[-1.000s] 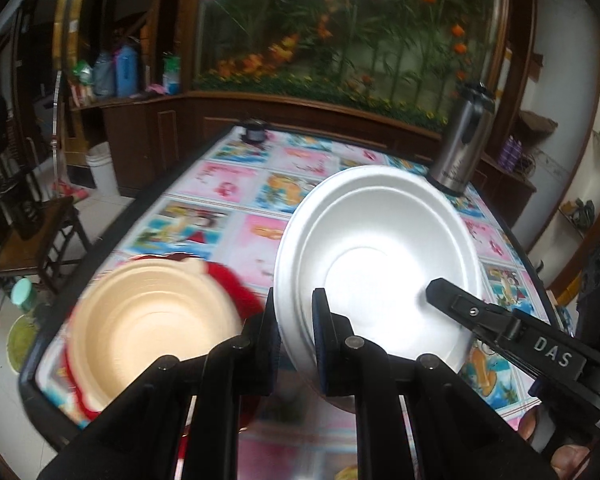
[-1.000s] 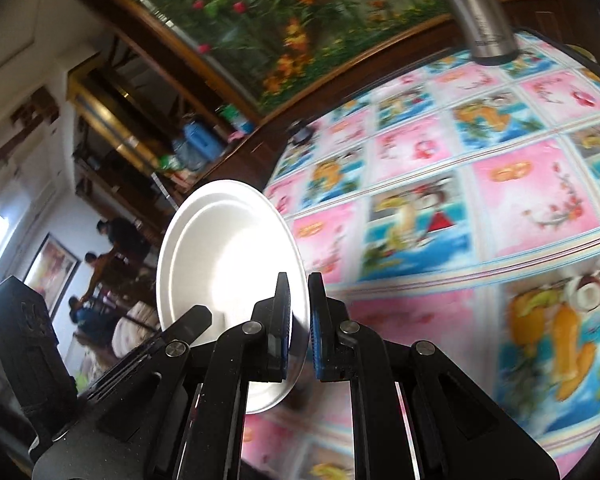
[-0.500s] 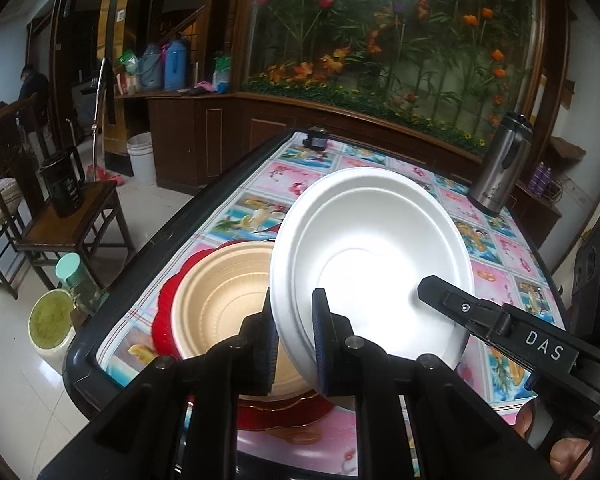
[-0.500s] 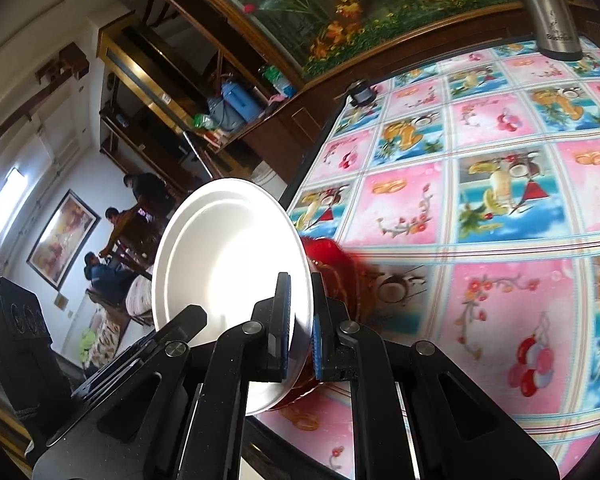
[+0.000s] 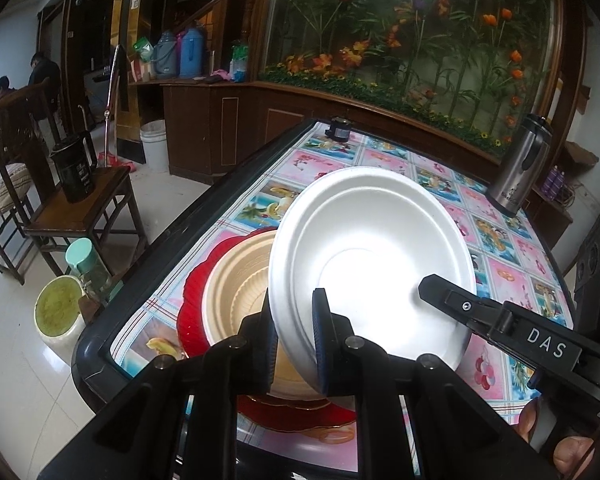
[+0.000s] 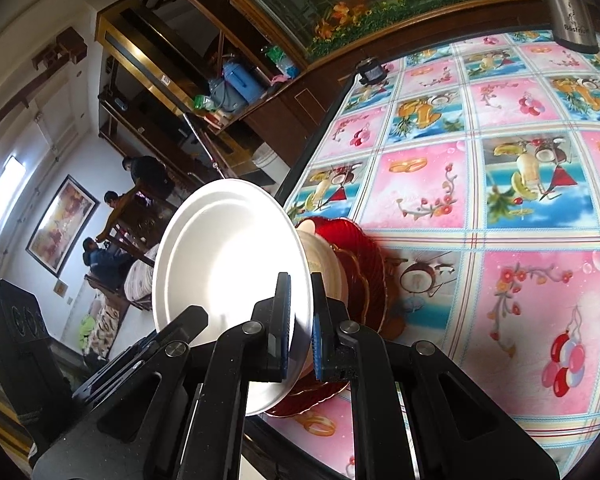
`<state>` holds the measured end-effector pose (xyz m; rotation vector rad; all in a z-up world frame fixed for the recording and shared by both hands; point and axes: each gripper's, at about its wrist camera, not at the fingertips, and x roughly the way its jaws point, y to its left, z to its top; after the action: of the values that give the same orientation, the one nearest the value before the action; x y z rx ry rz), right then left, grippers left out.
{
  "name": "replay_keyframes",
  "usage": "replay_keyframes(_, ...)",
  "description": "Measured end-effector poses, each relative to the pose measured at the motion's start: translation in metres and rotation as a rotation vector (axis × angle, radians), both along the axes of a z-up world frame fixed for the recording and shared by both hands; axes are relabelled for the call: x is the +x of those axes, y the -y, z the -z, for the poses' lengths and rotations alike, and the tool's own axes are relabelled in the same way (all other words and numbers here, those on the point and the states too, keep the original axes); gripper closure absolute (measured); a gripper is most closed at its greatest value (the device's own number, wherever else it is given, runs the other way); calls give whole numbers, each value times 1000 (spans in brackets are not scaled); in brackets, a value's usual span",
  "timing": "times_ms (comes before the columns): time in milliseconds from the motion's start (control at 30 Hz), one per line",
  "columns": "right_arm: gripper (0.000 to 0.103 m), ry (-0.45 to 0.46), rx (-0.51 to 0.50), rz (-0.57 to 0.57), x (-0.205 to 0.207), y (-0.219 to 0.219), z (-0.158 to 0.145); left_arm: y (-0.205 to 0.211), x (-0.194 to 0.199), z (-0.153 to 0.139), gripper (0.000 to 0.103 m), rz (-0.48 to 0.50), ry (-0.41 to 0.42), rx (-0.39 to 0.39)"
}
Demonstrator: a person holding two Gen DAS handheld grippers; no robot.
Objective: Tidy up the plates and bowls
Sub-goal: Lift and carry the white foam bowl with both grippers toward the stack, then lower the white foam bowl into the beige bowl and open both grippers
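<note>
Both grippers are shut on the rim of one white foam bowl. My left gripper pinches its near left rim. My right gripper pinches the opposite rim; the bowl shows tilted in its view. The right gripper's finger also shows in the left wrist view. The bowl hangs tilted just above a tan bowl that sits in a red scalloped plate near the table's left front corner. The tan bowl and red plate show behind the white bowl in the right wrist view.
The table has a colourful fruit-pattern cloth. A steel thermos stands at the far right and a small black object at the far edge. A wooden chair with a black pitcher and jars stand on the floor left of the table.
Both grippers carried the white bowl left and toward the table's front corner, bringing it over the tan bowl and red plate. Both grips stayed shut.
</note>
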<state>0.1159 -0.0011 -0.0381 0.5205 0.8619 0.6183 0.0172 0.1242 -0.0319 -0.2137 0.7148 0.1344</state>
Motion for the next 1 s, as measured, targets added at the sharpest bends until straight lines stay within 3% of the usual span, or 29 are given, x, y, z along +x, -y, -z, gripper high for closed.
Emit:
replay_keyframes(767, 94, -45, -18, -41, 3, -26, 9, -18, 3, 9, 79, -28, -42, -15)
replay_keyframes(1000, 94, -34, -62, -34, 3, -35, 15, -29, 7, 21, 77, -21, -88, -76)
